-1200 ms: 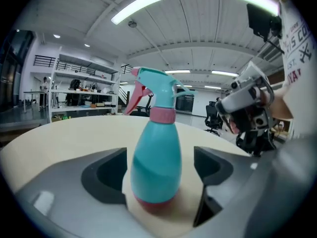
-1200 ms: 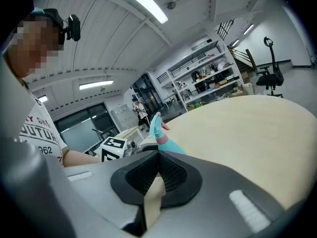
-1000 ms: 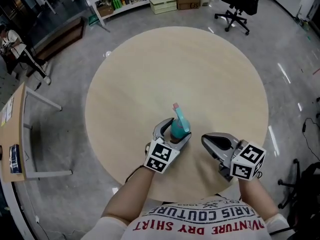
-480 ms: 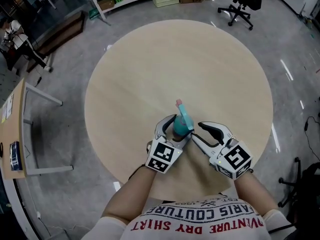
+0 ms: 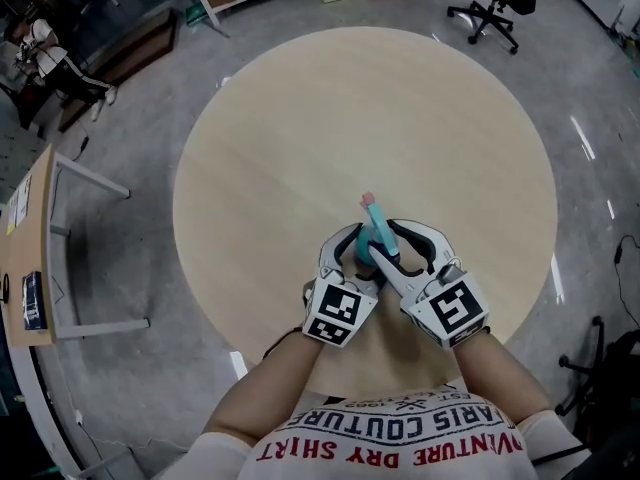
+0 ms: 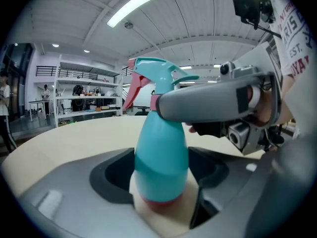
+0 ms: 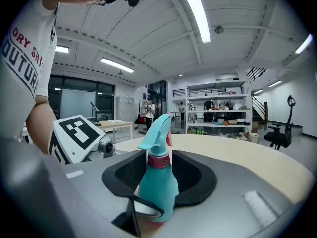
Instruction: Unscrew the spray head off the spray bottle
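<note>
The round, pale wood surface (image 5: 300, 118) lies under both tongs, which meet near its near edge. The left tongs (image 5: 357, 252) are spread wide yet pinching: the dark pads (image 6: 115, 175) press the broad lower body of the bottle (image 6: 161, 152) from either side, and the bottle stands upright on the surface between them. The right tongs (image 5: 387, 244) come in from the other side, higher up, just beside the left pair and crossing over it. Their jaws have just been opening and now stand apart, with the neck of the bottle between them and a gap showing on each side, so the pads do not press it. In the left gripper view one grey jaw of the right tongs runs level across the front of the bottle's neck. The teal spray head (image 7: 157, 132) sits on top, above both pairs, pointing away from the person. Below it a pink collar (image 7: 158, 159) rings the neck, level with the right tongs' pads.
</note>
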Motion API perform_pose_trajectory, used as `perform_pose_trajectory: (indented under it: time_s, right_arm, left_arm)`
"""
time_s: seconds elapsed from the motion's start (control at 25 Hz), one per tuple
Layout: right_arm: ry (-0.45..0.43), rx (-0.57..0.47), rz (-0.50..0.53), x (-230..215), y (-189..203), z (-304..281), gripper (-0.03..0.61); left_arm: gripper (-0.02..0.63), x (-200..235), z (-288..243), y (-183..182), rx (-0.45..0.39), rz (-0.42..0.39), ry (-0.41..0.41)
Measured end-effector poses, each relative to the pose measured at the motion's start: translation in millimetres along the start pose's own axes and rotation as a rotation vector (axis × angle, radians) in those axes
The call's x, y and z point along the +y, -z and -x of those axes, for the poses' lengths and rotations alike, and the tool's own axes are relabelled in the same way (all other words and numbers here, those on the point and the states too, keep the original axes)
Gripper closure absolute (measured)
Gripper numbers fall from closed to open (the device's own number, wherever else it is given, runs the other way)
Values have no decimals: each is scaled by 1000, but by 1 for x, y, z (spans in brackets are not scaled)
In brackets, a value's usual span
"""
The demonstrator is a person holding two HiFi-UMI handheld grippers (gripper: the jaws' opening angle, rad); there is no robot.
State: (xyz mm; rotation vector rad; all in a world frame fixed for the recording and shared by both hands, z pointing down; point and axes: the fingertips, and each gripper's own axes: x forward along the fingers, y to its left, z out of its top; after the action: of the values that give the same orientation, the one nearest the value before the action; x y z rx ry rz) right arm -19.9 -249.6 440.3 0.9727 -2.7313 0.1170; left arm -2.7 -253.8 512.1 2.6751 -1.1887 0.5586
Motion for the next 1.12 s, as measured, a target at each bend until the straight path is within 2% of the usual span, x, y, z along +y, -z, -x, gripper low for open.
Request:
perform_pose_trajectory:
  time_s: [0.16,0.32,0.56,0.68,0.8,0.88,1.0,1.12]
  right_arm:
    - [2,2,21,3,-1,-4,420]
    - [-38,-16,-9,1,-1,-3,431]
    - [-129,-11,-6,2,-4,1,442]
    - [-185,-15,-51,0,-6,7,446]
    - [-268,-32,-120,-6,-8,17,448]
    - [-335,-43,-136,-5,-13,25,448]
    - [-451,-65,-155,4,-23,34,448]
    - [-599,-100,-253,15,-35,47,446]
  left_arm:
    - [279,2,3,1,-1,28,-5]
    - [279,2,0,2,12,39,-9]
    - [281,-1,3,0,32,-4,60]
    - [282,-4,7,-3,39,-58,117]
    - [285,-13,12,-10,32,-98,223]
    - [286,-21,18,-15,27,-89,336]
    - [287,-35,31,-22,35,-23,545]
    - [287,-55,52,-31,45,85,761]
